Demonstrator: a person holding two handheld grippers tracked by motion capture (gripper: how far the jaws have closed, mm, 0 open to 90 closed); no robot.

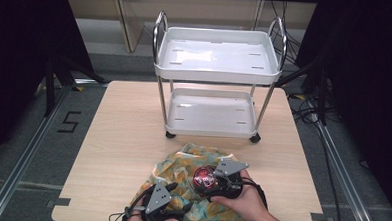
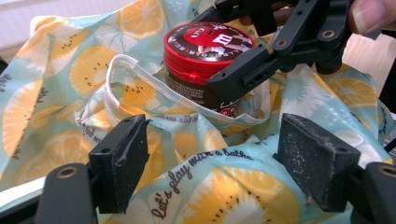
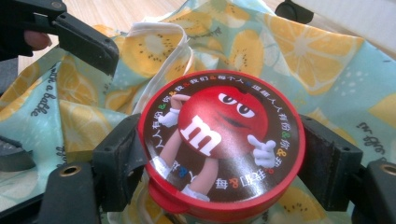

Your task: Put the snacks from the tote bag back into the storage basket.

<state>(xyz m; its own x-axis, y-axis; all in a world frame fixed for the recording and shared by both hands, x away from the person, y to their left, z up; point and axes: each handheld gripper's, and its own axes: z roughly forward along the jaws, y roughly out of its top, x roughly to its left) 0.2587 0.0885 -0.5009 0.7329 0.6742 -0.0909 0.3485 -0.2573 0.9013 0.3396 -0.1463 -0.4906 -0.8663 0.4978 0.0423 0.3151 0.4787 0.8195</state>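
Observation:
A round can with a red lid (image 3: 222,140) bearing a cartoon candy figure sits between the pads of my right gripper (image 3: 219,161), which is shut on its sides. The can (image 2: 205,51) stands low in the white-hemmed mouth of a teal cloth bag with a citrus print (image 2: 233,196). My left gripper (image 2: 217,163) is open just in front of it, its jaws wide apart over the bag's cloth. From above, the bag (image 1: 181,165) lies at the table's near edge, with the can (image 1: 204,177), the right gripper (image 1: 212,184) and the left gripper (image 1: 179,199) on it.
A white two-shelf cart (image 1: 215,71) on black casters stands at the back of the wooden table (image 1: 118,137). Metal rails and cables run along the floor on both sides. A person's hands come in from the near edge.

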